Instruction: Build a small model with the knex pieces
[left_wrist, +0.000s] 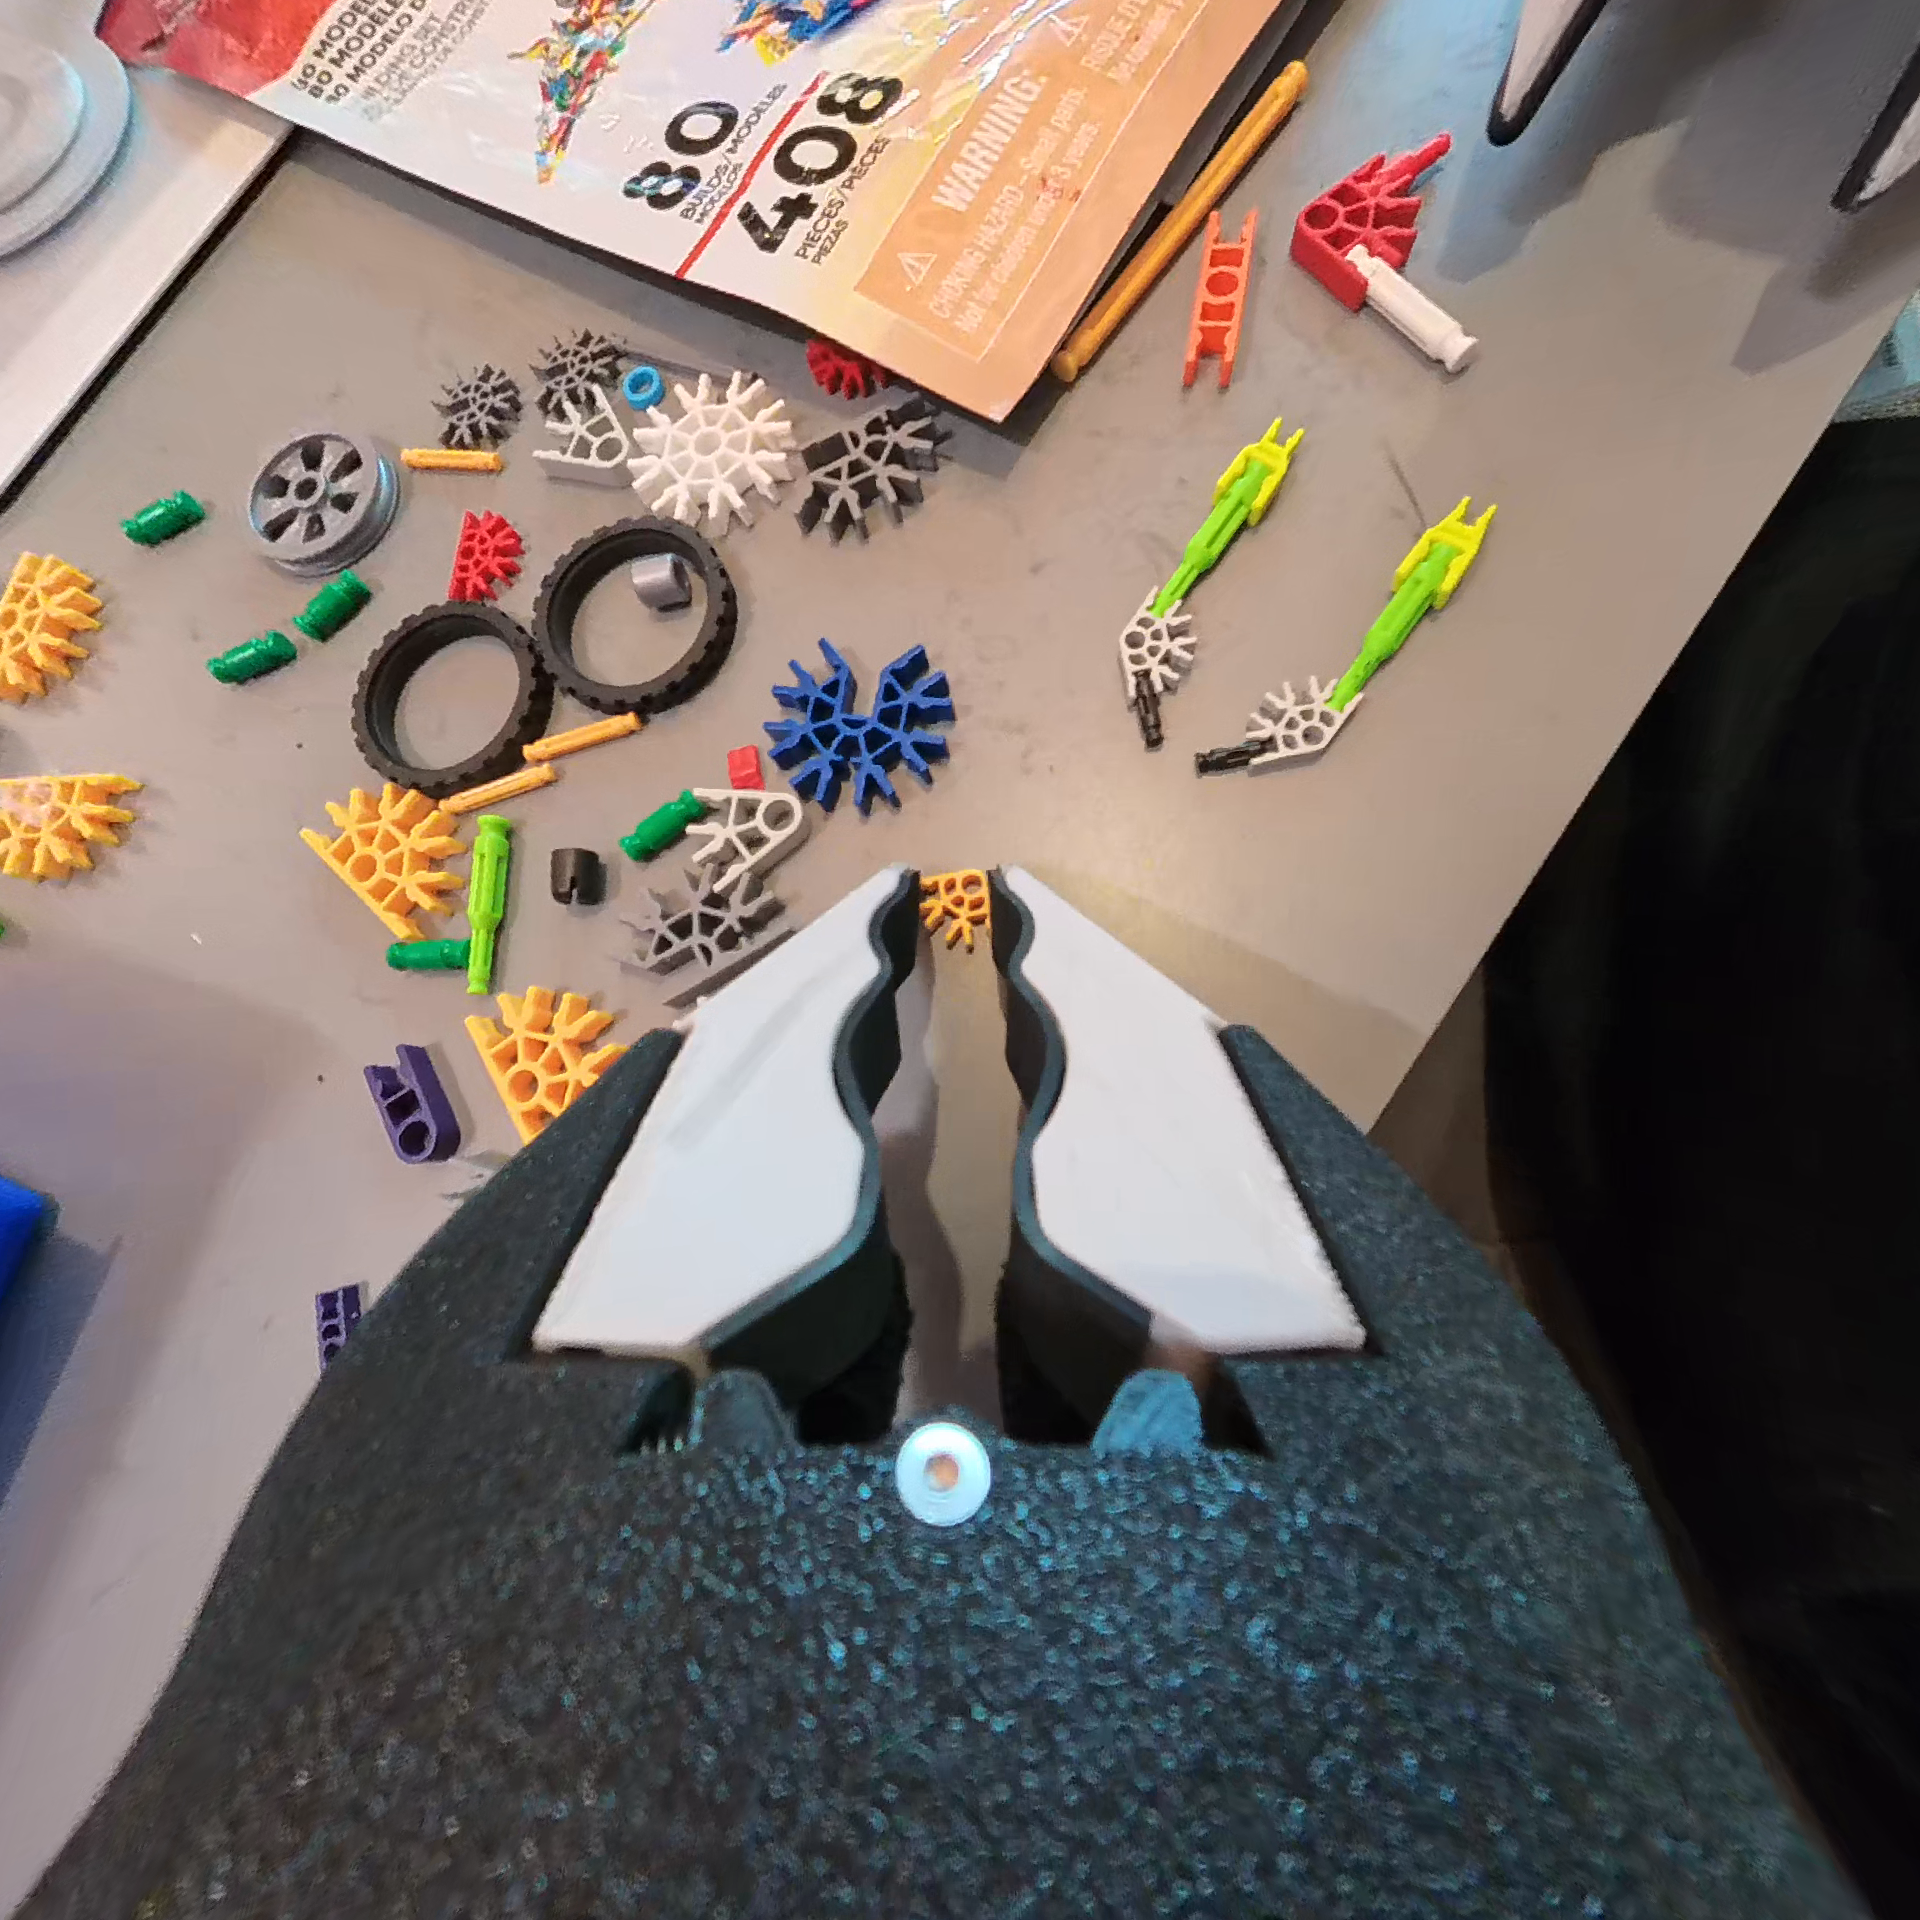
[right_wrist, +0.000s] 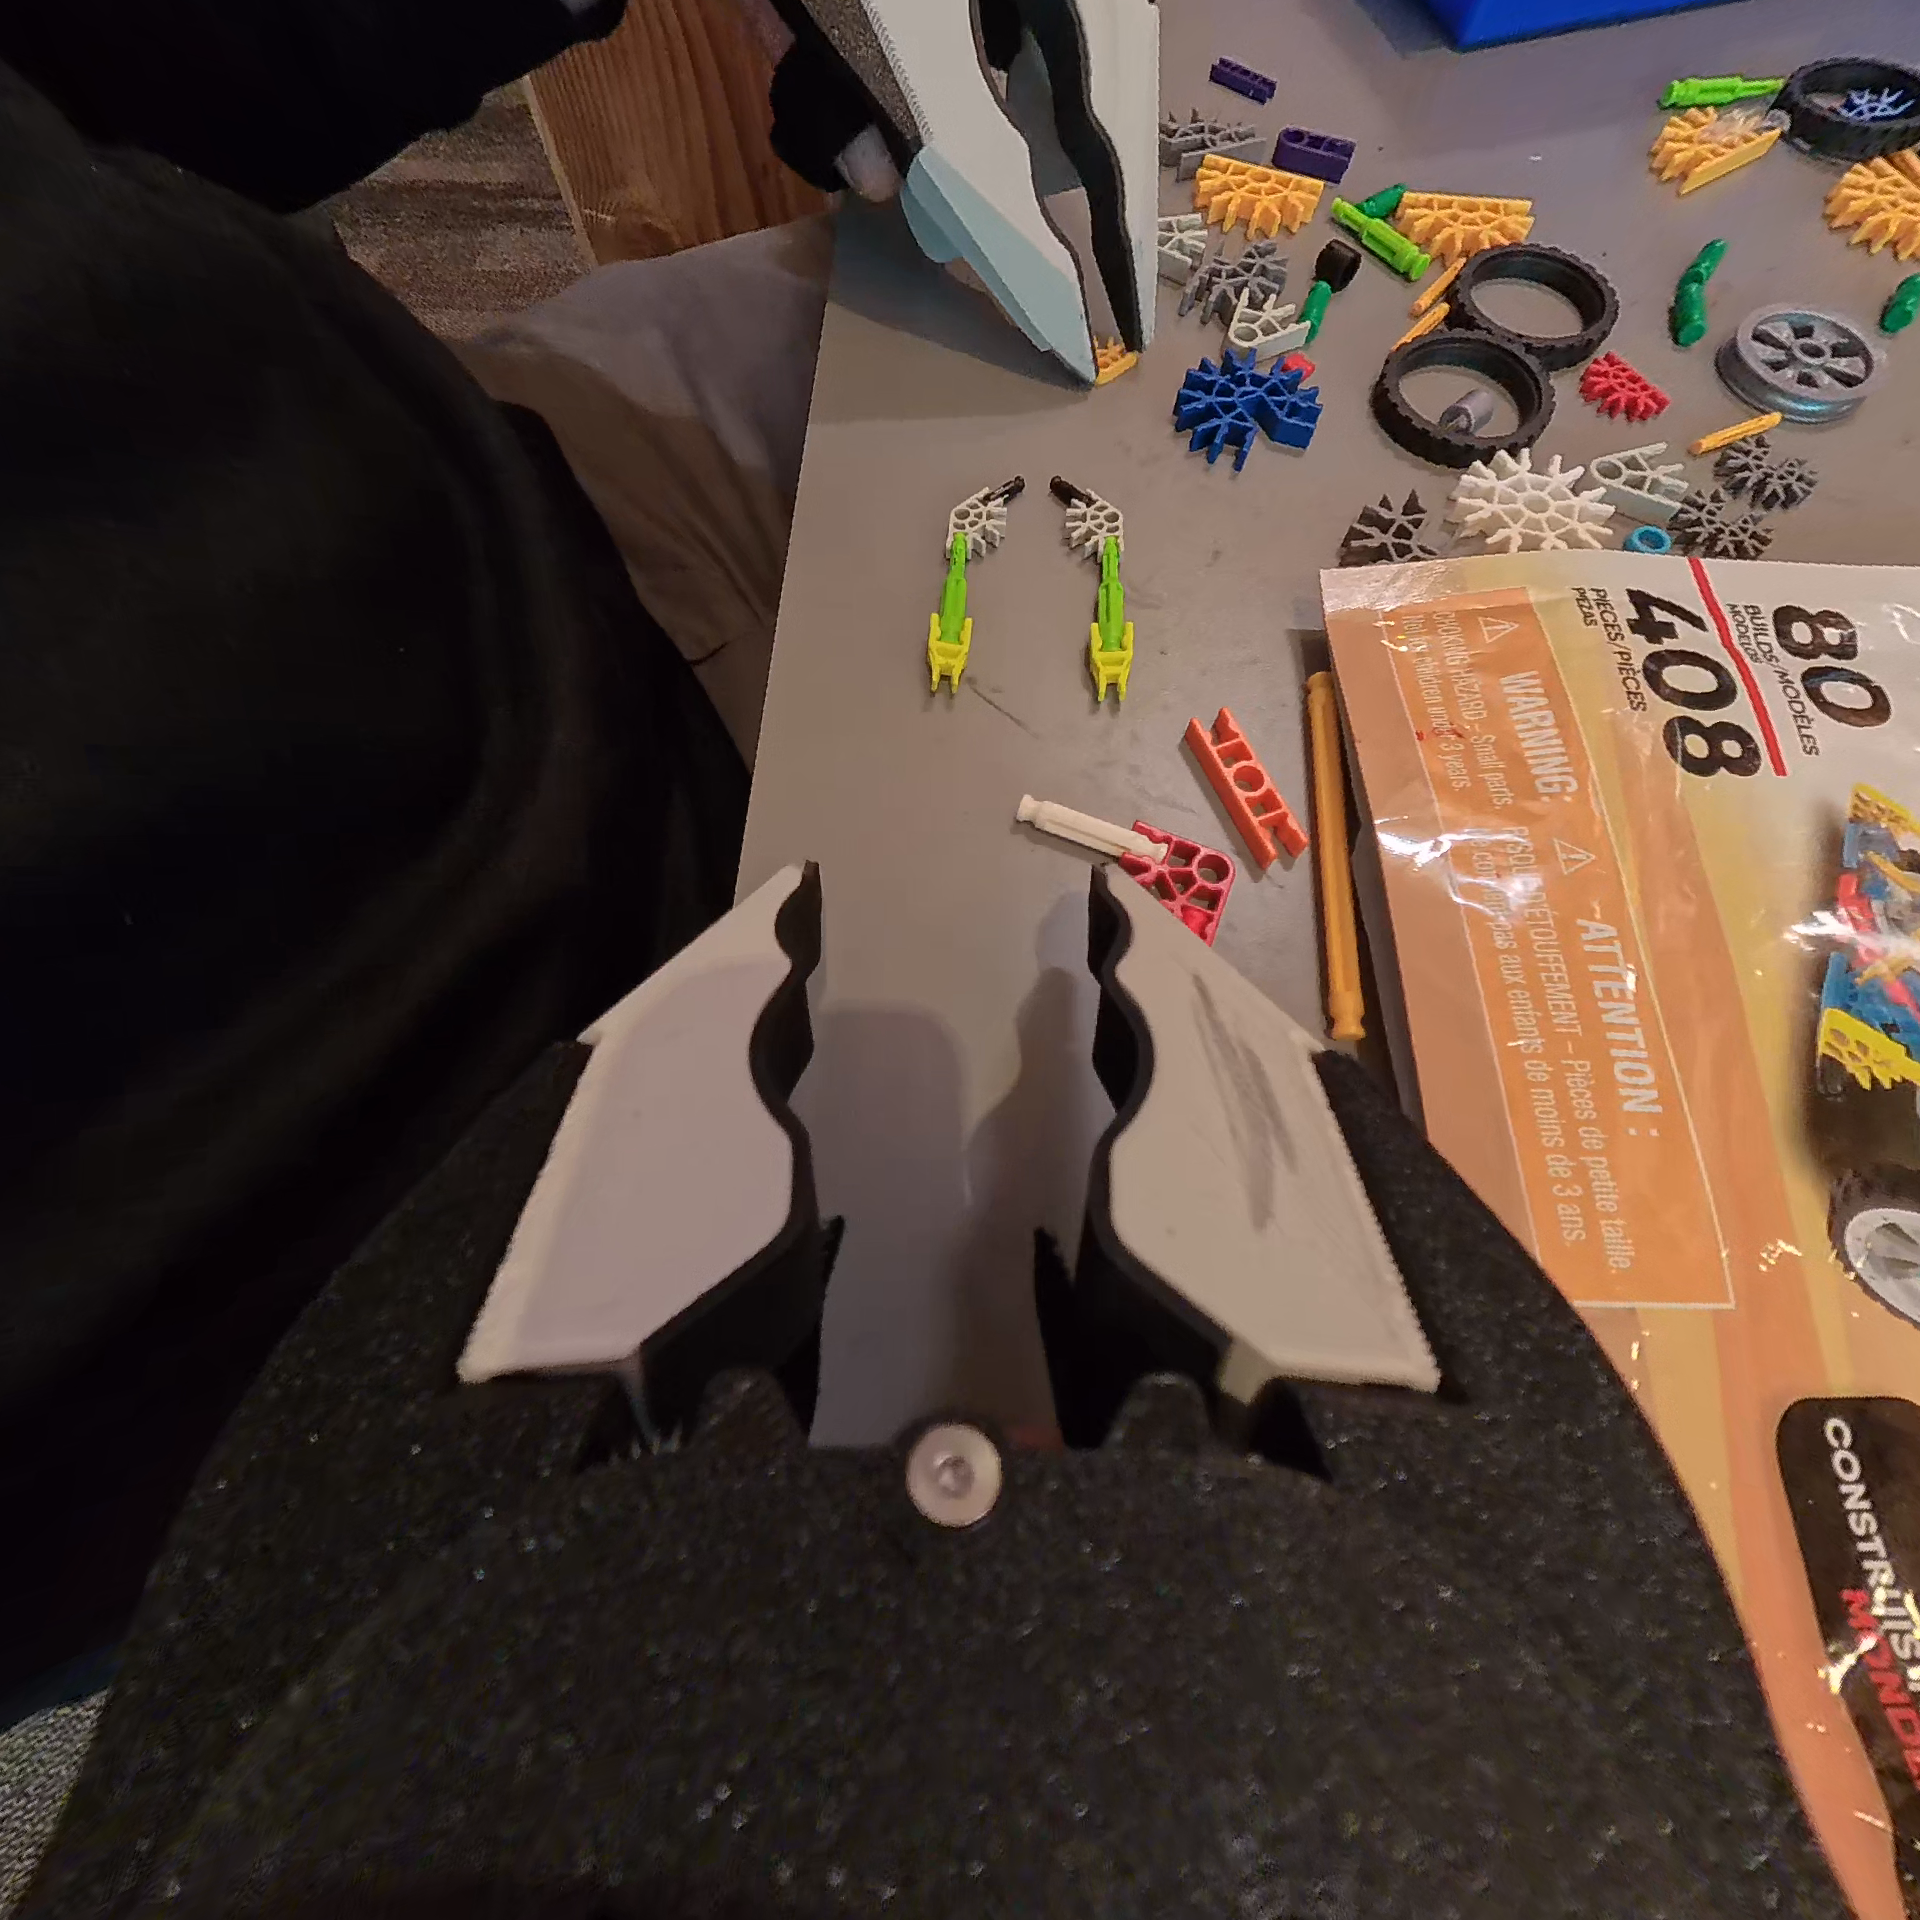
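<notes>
The left gripper (left_wrist: 956, 904) is pinching a small yellow connector (left_wrist: 954, 906) at its fingertips, at the centre of its own view, jaws narrowed around it just above the grey table (left_wrist: 1195, 914). The right gripper (right_wrist: 954, 883) is hovering wide and empty at mid-frame, its right tip beside a red connector (right_wrist: 1190, 878) with a white rod (right_wrist: 1075, 826). A printed, glossy toy bag (right_wrist: 1621, 935) is lying at right, probably the source of the loose pieces; its wording I leave unread.

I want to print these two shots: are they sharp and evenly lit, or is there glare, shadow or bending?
Left wrist view: table parts are sharp, the left gripper body near the lens is soft, the table edge bows, and the printed plastic bag glints. Right wrist view: light is dim, the bag shows glare, and the right gripper casts shadows between its fingers.
</notes>
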